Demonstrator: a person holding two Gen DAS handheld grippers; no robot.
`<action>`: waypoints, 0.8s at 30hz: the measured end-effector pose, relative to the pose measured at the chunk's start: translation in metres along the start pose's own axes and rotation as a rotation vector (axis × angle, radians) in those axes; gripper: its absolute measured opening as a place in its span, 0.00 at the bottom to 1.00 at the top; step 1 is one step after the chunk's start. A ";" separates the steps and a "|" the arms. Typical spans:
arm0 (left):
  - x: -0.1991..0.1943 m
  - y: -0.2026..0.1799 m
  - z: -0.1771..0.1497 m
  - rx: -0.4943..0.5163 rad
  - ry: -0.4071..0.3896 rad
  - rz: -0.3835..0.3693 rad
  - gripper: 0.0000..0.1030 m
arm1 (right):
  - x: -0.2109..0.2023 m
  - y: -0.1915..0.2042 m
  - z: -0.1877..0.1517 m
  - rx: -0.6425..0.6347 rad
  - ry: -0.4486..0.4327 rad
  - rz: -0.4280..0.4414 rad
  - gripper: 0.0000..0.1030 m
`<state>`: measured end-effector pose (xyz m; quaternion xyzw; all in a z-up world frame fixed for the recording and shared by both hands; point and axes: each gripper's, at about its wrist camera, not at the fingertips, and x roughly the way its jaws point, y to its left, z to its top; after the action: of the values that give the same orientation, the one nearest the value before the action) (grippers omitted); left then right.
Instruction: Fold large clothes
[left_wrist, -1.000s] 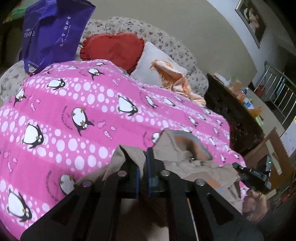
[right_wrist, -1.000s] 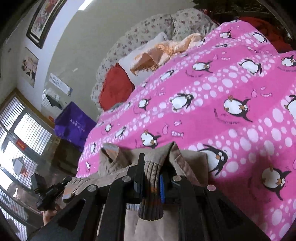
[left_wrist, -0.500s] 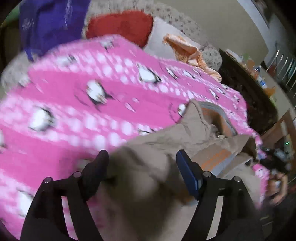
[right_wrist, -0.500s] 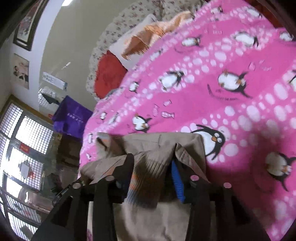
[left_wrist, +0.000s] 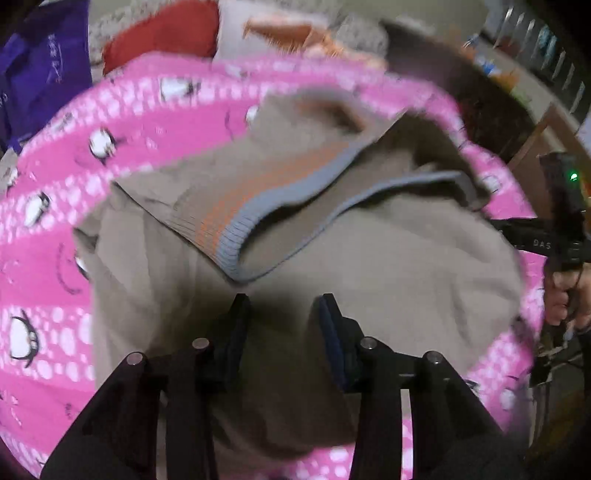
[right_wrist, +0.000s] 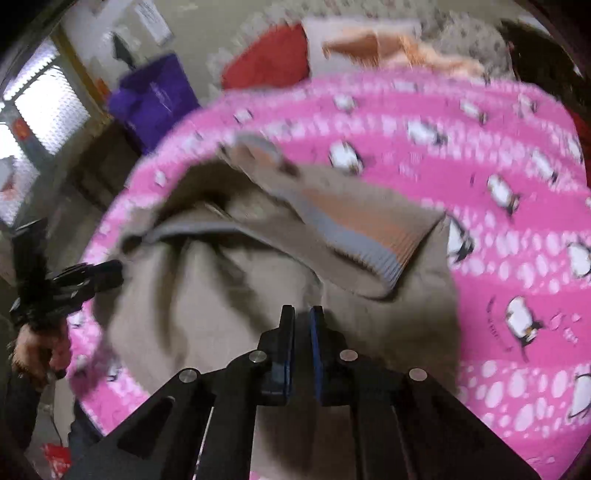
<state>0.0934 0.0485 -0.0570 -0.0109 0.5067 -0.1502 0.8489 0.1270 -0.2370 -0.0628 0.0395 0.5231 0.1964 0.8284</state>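
Observation:
A tan jacket (left_wrist: 388, 258) lies bunched on the pink penguin blanket (left_wrist: 166, 129), its grey-and-orange ribbed hem (left_wrist: 229, 221) flopped across the top. My left gripper (left_wrist: 282, 299) hovers over the jacket's near part. Its jaws stand apart and are closing, with no fabric pinched between the pads. In the right wrist view the same jacket (right_wrist: 221, 295) and hem (right_wrist: 369, 236) lie on the blanket (right_wrist: 498, 258). My right gripper (right_wrist: 302, 310) is above the cloth. Its jaws are closing and almost together, and nothing shows between them.
A purple bag (right_wrist: 155, 96), a red cushion (right_wrist: 273, 59) and a white pillow with an orange cloth (right_wrist: 388, 44) sit behind the blanket. A dark cabinet (left_wrist: 480, 103) stands to the right. A person's hand (left_wrist: 561, 295) holds a black handle at the blanket's edge.
Both grippers released the jacket folds they were pinching, opened wide, then narrowed again. Both swung over the jacket and tilted further down, and the ribbed hem now lies flopped across it.

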 end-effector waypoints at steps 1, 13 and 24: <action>0.006 0.002 0.006 -0.013 0.002 0.024 0.36 | 0.010 -0.004 0.002 0.016 0.025 -0.021 0.04; -0.040 0.044 0.123 -0.235 -0.302 0.102 0.45 | -0.042 -0.021 0.088 0.140 -0.292 -0.011 0.23; 0.046 0.029 0.127 -0.214 -0.236 0.212 0.59 | 0.031 -0.013 0.081 0.174 -0.216 -0.268 0.16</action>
<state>0.2305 0.0474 -0.0397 -0.0654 0.4149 -0.0029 0.9075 0.2132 -0.2263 -0.0562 0.0619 0.4467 0.0330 0.8919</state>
